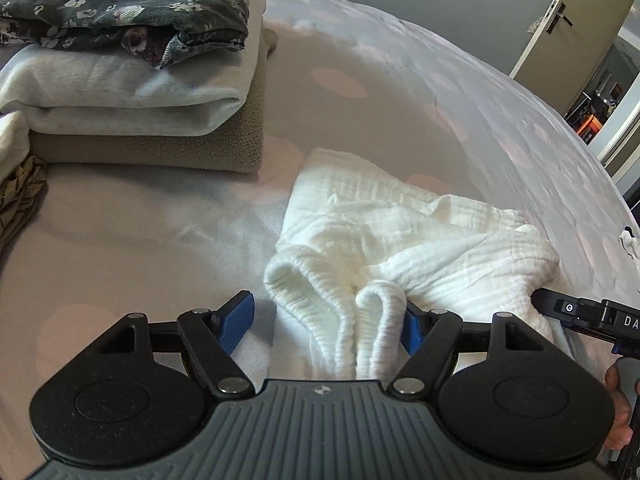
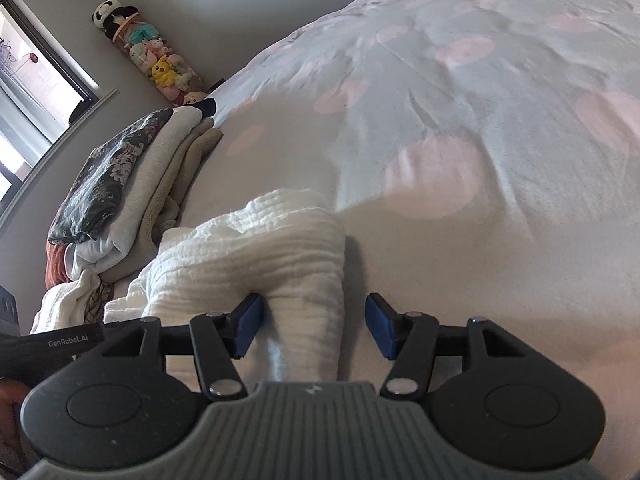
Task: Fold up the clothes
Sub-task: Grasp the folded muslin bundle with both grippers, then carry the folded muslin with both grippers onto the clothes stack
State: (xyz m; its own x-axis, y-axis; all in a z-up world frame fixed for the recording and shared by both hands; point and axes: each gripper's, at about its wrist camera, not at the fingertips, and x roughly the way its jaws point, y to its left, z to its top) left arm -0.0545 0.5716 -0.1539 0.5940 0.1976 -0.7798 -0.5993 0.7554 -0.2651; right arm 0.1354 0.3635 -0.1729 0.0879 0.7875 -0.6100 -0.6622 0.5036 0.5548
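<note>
White crinkled gauze, that is the garment (image 1: 400,248) being worked on: a small pair of shorts or trousers with a ribbed, stretchy waistband, lying rumpled on the bed (image 1: 360,80) with the waistband bunched toward the person. The step in hand looks like getting hold of it to flatten it before the first fold.

The left gripper (image 1: 326,322) has its blue fingers (image 1: 236,320) spread wide, the waistband bunched between them, not pinched. The right gripper (image 2: 312,326) is likewise spread, straddling the garment's other thick, soft edge without clamping.

Next, I'd judge, both must close on cloth and pull apart to smooth the limp fabric.

Beyond the garment's far left corner stands a neat stack of folded clothes (image 1: 132,80): floral print over white fleece over tan knit.
</note>
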